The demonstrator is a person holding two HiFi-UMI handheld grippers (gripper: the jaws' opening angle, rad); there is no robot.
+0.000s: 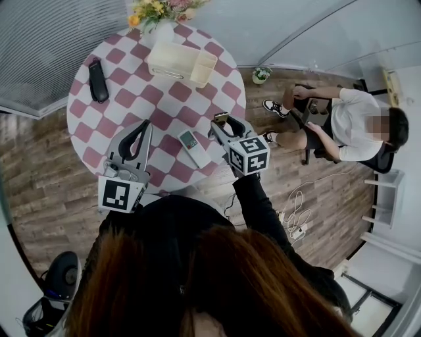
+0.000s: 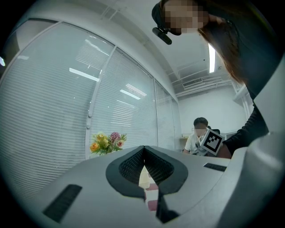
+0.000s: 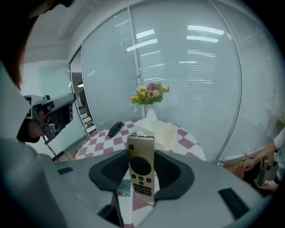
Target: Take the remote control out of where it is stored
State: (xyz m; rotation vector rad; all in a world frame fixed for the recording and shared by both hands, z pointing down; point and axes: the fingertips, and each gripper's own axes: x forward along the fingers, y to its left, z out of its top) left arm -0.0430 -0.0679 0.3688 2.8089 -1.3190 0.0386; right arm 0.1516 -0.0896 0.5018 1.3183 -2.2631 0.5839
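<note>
A slim gold remote control (image 3: 141, 165) with a dark round pad and small buttons stands between the jaws of my right gripper (image 3: 141, 156), which is shut on it. In the head view that remote (image 1: 221, 119) pokes out of the right gripper (image 1: 224, 129) above the right side of the round checked table (image 1: 131, 105). An open white storage box (image 1: 172, 60) stands further back on the table, apart from the gripper. My left gripper (image 1: 143, 126) hovers over the table's near left with its jaws shut (image 2: 143, 149) and nothing in them.
A white remote with a green screen (image 1: 195, 147) lies on the table between the two grippers. A black remote (image 1: 98, 80) lies at the far left. A vase of flowers (image 1: 161, 9) stands behind the box. A person (image 1: 342, 125) sits to the right, off the table.
</note>
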